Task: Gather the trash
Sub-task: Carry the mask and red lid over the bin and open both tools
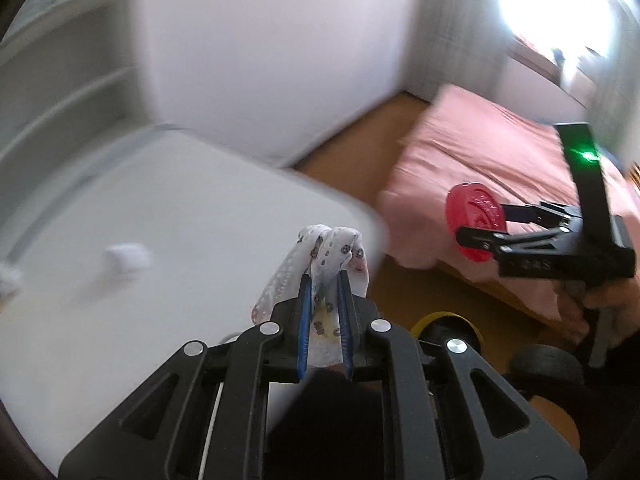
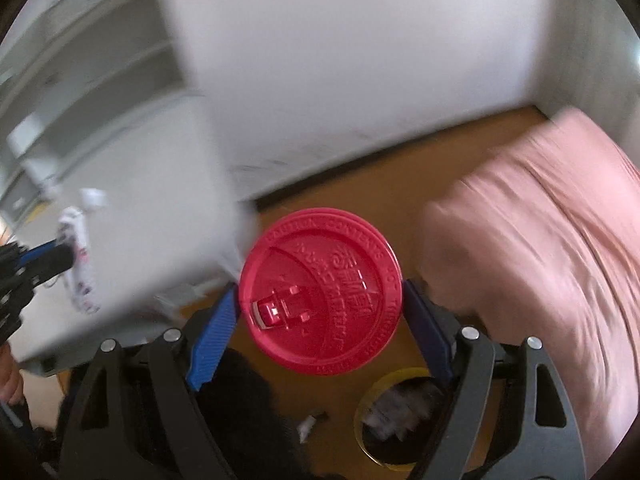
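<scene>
A crumpled white wrapper with a small dark print (image 1: 332, 256) is pinched between the blue pads of my left gripper (image 1: 325, 280), which is shut on it above the corner of a white table (image 1: 160, 208). My right gripper (image 2: 320, 312) is shut on a red plastic cup lid (image 2: 320, 292), its blue pads pressing on opposite edges. The left wrist view shows the right gripper (image 1: 482, 226) with the red lid (image 1: 474, 216) over the bed. In the right wrist view, the left gripper (image 2: 66, 258) holds the wrapper (image 2: 78, 264) at the left.
A yellow-rimmed bin (image 2: 396, 416) with scraps inside stands on the wooden floor below the lid; the bin's rim (image 1: 444, 320) shows beside the table. A pink bed (image 2: 540, 240) is at the right. A white paper ball (image 1: 126, 258) lies on the table. A small scrap (image 2: 308, 426) lies on the floor.
</scene>
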A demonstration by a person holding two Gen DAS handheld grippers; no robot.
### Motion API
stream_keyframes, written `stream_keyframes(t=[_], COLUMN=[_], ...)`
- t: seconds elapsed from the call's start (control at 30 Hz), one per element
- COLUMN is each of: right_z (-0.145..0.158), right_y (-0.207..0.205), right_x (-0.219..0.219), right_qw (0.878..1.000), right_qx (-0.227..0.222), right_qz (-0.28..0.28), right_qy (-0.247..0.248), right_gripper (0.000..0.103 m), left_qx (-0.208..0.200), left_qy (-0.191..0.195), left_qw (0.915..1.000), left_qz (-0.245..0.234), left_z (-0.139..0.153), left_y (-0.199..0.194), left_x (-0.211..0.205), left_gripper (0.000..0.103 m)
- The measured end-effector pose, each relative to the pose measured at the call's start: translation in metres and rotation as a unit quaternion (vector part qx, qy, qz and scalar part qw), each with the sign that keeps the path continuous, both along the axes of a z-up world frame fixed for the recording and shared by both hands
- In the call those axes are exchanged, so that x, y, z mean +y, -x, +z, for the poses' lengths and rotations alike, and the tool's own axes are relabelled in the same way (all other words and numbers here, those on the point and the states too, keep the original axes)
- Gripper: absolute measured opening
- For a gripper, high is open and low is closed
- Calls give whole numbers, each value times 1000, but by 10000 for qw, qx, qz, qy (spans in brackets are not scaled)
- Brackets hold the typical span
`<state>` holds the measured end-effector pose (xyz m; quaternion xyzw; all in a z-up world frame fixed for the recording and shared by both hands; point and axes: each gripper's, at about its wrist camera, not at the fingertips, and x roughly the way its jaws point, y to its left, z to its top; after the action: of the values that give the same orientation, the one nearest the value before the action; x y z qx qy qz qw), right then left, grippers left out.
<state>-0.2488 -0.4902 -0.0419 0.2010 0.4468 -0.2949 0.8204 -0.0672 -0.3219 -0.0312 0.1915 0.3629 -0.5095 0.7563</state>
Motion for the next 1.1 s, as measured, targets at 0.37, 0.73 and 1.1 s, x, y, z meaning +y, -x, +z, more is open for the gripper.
stream_keyframes(t=[0.37, 0.73, 1.1], right_z=[-117, -188, -190], right_y=[170, 208, 211], right_x=[-87, -74, -73], right_qw=[9765, 9569, 9567], right_qx=[831, 1391, 1334], right_qz=[-1708, -1699, -1613], right_qy=[-1013, -1898, -2021], right_gripper=[79, 77, 77], left_qx=[482, 959, 1173], left_qy=[-644, -1516, -1804], left_qw=[9849, 9627, 9493], left_qz=[-1533, -2027, -2291], left_z=[-114, -204, -225], left_y=[108, 160, 184], left_x=[-131, -195, -213], left_gripper=[12, 12, 32])
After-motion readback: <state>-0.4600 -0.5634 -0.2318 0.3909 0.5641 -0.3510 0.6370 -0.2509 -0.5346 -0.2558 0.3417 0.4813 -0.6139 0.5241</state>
